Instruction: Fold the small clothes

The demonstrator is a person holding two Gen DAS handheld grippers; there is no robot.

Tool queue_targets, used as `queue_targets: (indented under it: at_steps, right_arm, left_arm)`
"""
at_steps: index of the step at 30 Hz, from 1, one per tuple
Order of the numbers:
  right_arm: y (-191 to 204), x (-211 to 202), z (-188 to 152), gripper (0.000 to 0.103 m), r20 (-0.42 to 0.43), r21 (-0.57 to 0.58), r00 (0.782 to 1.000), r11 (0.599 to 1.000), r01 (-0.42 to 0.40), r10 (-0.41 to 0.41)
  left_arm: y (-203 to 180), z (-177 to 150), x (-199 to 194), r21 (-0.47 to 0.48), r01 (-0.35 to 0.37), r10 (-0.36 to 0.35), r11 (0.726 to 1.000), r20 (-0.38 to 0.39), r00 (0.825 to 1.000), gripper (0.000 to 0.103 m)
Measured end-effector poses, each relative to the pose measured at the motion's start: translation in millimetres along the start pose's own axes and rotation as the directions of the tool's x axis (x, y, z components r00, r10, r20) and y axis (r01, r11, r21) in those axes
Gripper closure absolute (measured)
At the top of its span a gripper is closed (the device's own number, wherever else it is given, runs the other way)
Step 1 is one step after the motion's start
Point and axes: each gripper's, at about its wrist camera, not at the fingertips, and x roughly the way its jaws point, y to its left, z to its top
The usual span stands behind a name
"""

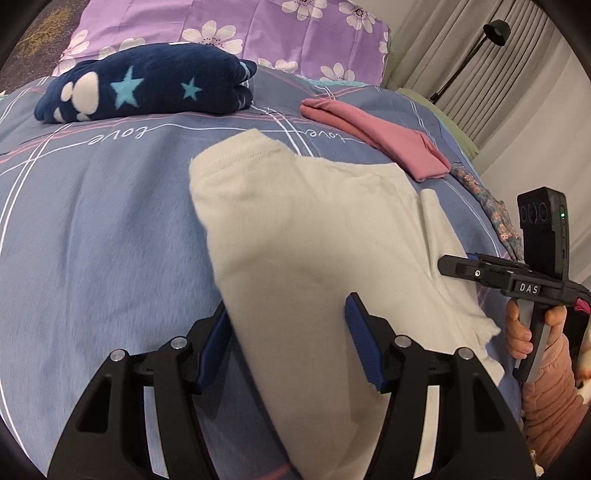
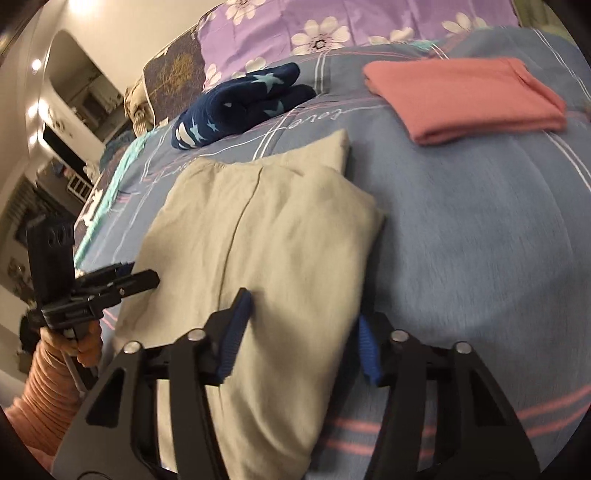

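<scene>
So the whole thing's happening on a bed (image 1: 92, 221) with a blue-grey checked cover, purple flowered pillow (image 1: 258, 33) at the far end. The cream garment (image 1: 314, 229) lies in the middle of the bed, already doubled over at least once, a rough rectangle with one flap sticking out at the far end. Beyond it sit a folded navy star fleece (image 1: 147, 85) and a folded pink piece (image 2: 469, 96), well apart from the cream one.

Both tools hover over the near end of the cream garment. The left gripper (image 1: 288, 343) has its fingers spread, cloth passing between them but nothing pinched. Same with the right gripper (image 2: 301, 338): fingers apart, straddling the near right edge, not squeezing.

My guess is the next fold runs from the near edge up to the far one. Tip: bite both near corners evenly, catch every layer, lift together, and lay it down so the edges line up. That loose flap could get bunched if you rush.
</scene>
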Motion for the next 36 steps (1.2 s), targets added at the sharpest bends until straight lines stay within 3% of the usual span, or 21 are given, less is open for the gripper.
queue_targets:
  at_steps: [6,12,14,16,18,22,25,28,29,34,36]
  right_arm:
    - [2,2,2,0.051,0.005,-0.040,1.000,0.999,0.007,-0.007]
    - [10,4,3,0.064,0.029,-0.088,0.998,0.994,0.059,-0.056]
    - [15,0,1,0.076,0.058,-0.107,0.995,0.991,0.084,-0.078]
    - [20,-4,-1,0.083,0.078,-0.114,0.994,0.989,0.091,-0.082]
    - [25,-9,-2,0.086,0.102,-0.116,0.990,0.988,0.104,-0.092]
    - [35,-31,-8,0.089,0.164,-0.112,0.983,0.989,0.102,-0.082]
    - [44,-60,-13,0.090,0.234,-0.106,0.968,0.988,0.115,-0.088]
    - [50,-109,-23,0.090,0.361,-0.110,0.923,0.976,0.186,-0.135]
    - [49,-134,-27,0.090,0.421,-0.099,0.893,0.970,0.223,-0.162]
    - [26,-214,-37,0.090,0.543,-0.009,0.798,0.948,0.318,-0.262]
    - [13,-246,-39,0.090,0.580,0.036,0.746,0.926,0.377,-0.326]
  left_arm:
    - [2,10,9,0.026,0.016,-0.016,1.000,0.004,1.000,0.042]
    - [-2,15,15,0.048,-0.005,0.004,0.999,0.015,1.000,0.042]
    - [-5,14,14,0.064,-0.024,0.022,0.998,0.028,0.999,0.053]
    - [-10,14,10,0.094,-0.052,0.047,0.994,0.055,0.997,0.073]
    - [-17,13,2,0.134,-0.077,0.065,0.988,0.092,0.994,0.083]
    - [-36,15,-20,0.178,-0.110,0.080,0.978,0.165,0.983,0.087]
    - [-60,20,-44,0.211,-0.098,0.048,0.973,0.231,0.972,0.088]
    - [-94,29,-67,0.256,-0.070,-0.008,0.964,0.289,0.957,0.088]
    - [-108,34,-72,0.274,-0.057,-0.030,0.960,0.303,0.952,0.089]
    - [-194,56,-89,0.399,-0.010,-0.151,0.917,0.369,0.917,0.089]
    - [-233,68,-89,0.449,0.013,-0.205,0.894,0.382,0.901,0.089]
